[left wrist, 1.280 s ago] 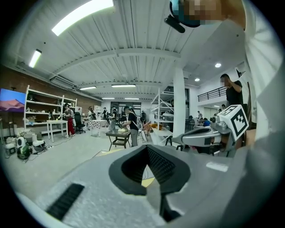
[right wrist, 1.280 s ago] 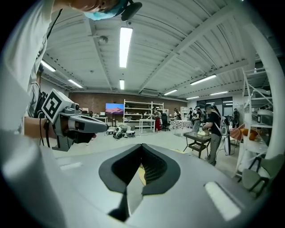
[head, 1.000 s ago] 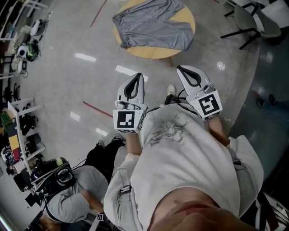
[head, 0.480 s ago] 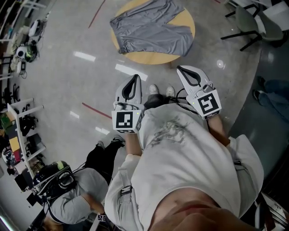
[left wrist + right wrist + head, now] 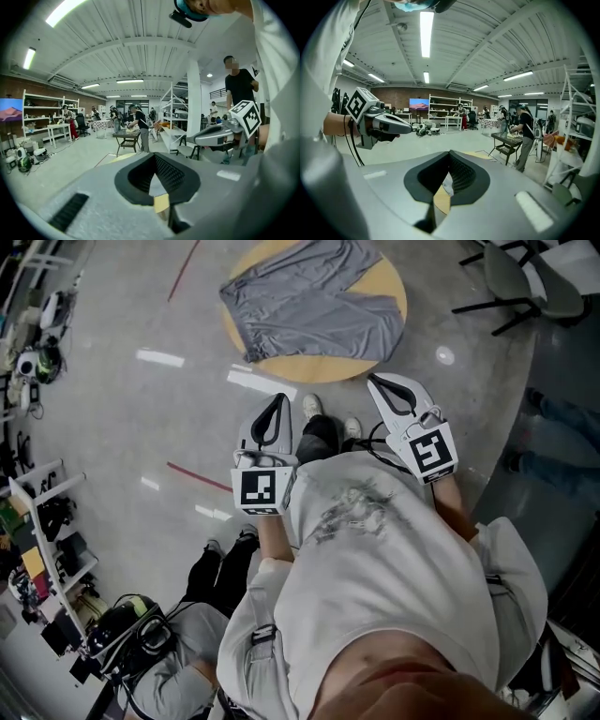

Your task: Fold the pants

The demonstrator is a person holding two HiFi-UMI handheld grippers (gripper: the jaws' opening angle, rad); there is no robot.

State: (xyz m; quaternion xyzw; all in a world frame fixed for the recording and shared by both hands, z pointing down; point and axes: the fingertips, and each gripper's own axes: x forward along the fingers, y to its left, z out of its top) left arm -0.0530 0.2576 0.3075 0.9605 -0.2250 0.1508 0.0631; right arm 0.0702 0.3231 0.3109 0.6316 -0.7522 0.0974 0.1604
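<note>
Abreast, left claw (image 5: 280,397) and right claw (image 5: 373,380), closed.

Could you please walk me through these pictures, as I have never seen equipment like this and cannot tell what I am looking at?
There is no robot here: a person holds a two-jaw gripper in each hand. The head view comes from a camera on the person's head, looking steeply down. It shows the left gripper and the right gripper held out in front, each with a cube of square markers near the hand. The two gripper views come from cameras riding on each gripper, looking along its jaws into a large workshop. Ahead stands a round wooden table with grey pants spread on it, not yet folded. Both grippers are shut and hold nothing; neither touches the pants.
</note>
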